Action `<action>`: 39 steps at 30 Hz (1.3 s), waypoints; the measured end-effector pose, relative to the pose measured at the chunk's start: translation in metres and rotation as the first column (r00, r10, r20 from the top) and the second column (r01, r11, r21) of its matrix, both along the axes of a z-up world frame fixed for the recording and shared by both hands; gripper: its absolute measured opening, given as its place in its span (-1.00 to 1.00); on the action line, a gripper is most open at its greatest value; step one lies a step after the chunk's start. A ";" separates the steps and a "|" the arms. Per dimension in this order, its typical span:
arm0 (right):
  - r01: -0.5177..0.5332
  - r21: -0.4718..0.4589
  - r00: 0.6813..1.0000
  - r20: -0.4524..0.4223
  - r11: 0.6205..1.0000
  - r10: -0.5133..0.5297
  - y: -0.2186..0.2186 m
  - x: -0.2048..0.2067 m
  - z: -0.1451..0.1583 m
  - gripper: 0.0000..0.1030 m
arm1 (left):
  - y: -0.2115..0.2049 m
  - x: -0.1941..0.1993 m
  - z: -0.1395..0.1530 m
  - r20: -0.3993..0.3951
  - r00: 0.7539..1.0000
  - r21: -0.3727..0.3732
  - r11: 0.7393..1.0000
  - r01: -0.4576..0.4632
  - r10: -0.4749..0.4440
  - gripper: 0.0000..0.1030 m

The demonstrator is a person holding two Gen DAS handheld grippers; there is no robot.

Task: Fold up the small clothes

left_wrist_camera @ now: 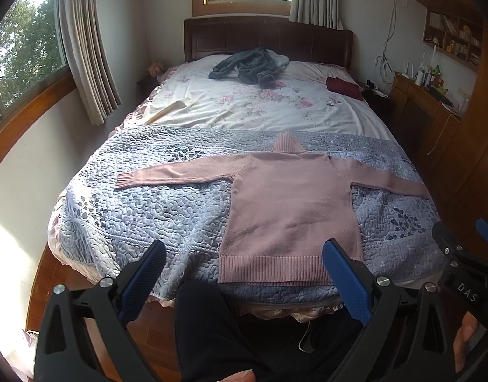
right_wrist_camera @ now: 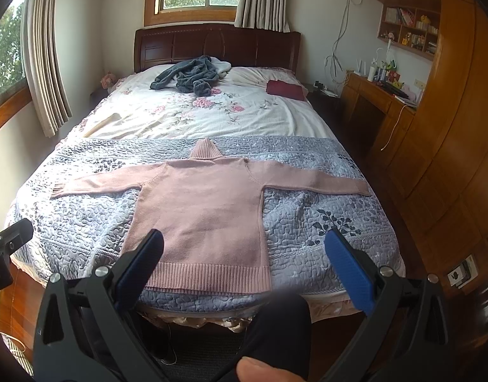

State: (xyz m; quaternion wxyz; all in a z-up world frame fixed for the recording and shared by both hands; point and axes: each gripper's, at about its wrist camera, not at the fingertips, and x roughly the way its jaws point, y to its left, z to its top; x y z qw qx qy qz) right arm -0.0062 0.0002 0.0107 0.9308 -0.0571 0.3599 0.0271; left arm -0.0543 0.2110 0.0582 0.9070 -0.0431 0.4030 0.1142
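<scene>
I am holding my left hand-held gripper (left_wrist_camera: 244, 273) and right hand-held gripper (right_wrist_camera: 244, 264) wide and empty, facing the pink sweater (right_wrist_camera: 205, 219) lying flat, unfolded at 12 o'clock on the bed (right_wrist_camera: 323, 232), all folds remaining

White letters "DAS" on right hand-held gripper (left_wrist_camera: 466, 248), nothing else legible

The bed (right_wrist_camera: 307, 121) carries a blue-grey quilted cover (right_wrist_camera: 85, 222) over its near half, where a pink sweater (right_wrist_camera: 205, 210) lies flat (sleeves spread wide), while a dark grey garment (right_wrist_camera: 186, 78) and a folded maroon cloth (right_wrist_camera: 285, 90) rest on the floral sheet (right_wrist_camera: 186, 117) beyond.
</scene>
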 end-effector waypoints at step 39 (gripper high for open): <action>-0.089 0.147 0.996 0.017 0.985 0.087 -0.048 0.060 -0.055 0.95 | 0.041 0.029 -0.062 0.147 0.986 -0.273 0.954 0.122 -0.084 0.92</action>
